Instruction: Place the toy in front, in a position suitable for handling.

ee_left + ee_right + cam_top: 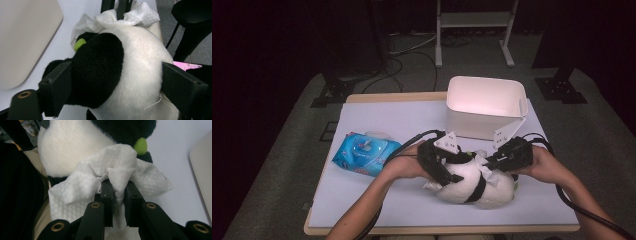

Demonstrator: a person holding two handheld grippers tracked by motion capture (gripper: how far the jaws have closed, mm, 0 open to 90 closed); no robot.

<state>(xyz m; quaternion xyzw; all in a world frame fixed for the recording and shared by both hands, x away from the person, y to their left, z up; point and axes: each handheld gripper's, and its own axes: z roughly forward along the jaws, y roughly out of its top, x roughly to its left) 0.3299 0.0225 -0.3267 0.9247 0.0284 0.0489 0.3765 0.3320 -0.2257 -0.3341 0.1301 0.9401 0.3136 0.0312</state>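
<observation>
While left tongs clamp the panda, right tongs pinch the wipe.

The desk has a pale lilac top with a light wooden edge; it stands on a grey carpet floor; the room beyond is dark, the far walls lost in shadow; a white metal frame stands at the back on two legs; black cables trail over the floor near it; black stand bases sit at both far corners of the desk; light falls brightly from above onto the desk.
</observation>
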